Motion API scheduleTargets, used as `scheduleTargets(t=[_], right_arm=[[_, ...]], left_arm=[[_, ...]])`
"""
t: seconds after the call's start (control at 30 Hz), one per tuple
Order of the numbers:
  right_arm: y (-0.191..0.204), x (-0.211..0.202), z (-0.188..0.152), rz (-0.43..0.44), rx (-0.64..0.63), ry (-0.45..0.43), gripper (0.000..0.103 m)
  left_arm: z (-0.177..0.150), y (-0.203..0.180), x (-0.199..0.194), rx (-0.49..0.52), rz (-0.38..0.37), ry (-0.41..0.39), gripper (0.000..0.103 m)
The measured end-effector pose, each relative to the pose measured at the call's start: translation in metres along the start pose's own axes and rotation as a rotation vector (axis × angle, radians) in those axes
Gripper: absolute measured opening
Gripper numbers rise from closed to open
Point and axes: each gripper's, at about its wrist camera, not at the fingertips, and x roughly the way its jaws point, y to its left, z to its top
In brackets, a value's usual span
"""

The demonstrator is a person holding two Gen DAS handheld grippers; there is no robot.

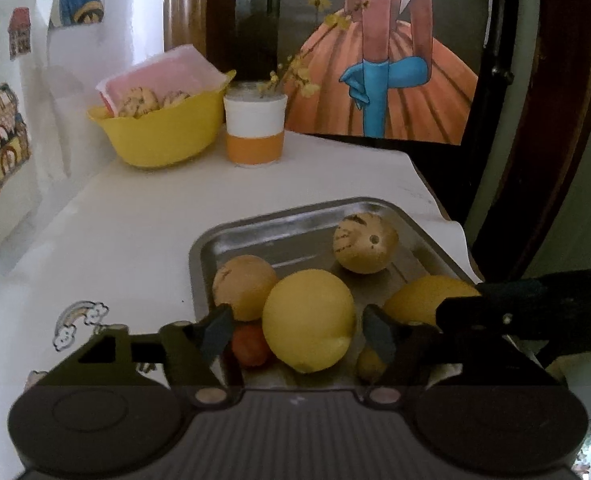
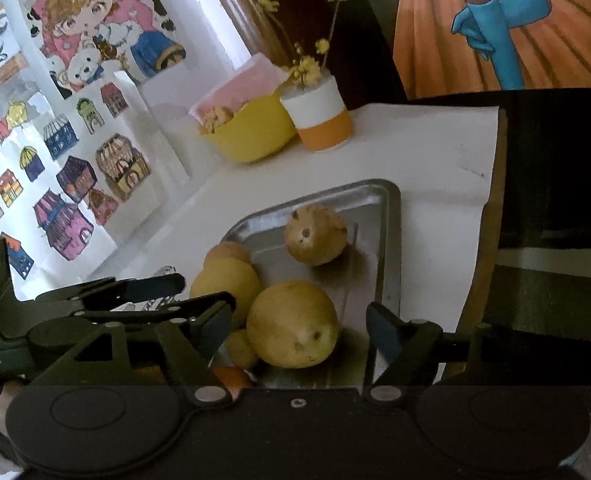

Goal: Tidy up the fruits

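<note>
A yellow bowl (image 1: 163, 136) and an orange-and-white cup (image 1: 254, 128) are seen at the table's far edge. A metal tray (image 1: 295, 220) by the table's right edge is loaded with fruit. The left gripper (image 1: 297, 334) is held wide open around a large lemon (image 1: 309, 320), apparently without contact. The right gripper (image 2: 299, 330) is likewise spread wide about a yellow fruit (image 2: 293, 324); nothing is gripped.
</note>
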Motion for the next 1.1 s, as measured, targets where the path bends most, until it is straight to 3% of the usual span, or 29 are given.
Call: scheduleTargets(t=[0.47, 0.7, 1.1], right_arm=[[0.008, -0.027, -0.001, -0.022, 0.005, -0.108, 0.096], [0.028, -0.033, -0.006, -0.059, -0.048, -0.168, 0.102], [0.058, -0.046, -0.016, -0.11, -0.111, -0.238, 0.102]], left_arm=[[0.003, 0.018, -0.03, -0.068, 0.034, -0.085, 0.102], [-0.001, 0.029, -0.043, -0.118, 0.065, -0.109, 0.102], [-0.01, 0.041, -0.065, -0.147, 0.094, -0.143, 0.102]])
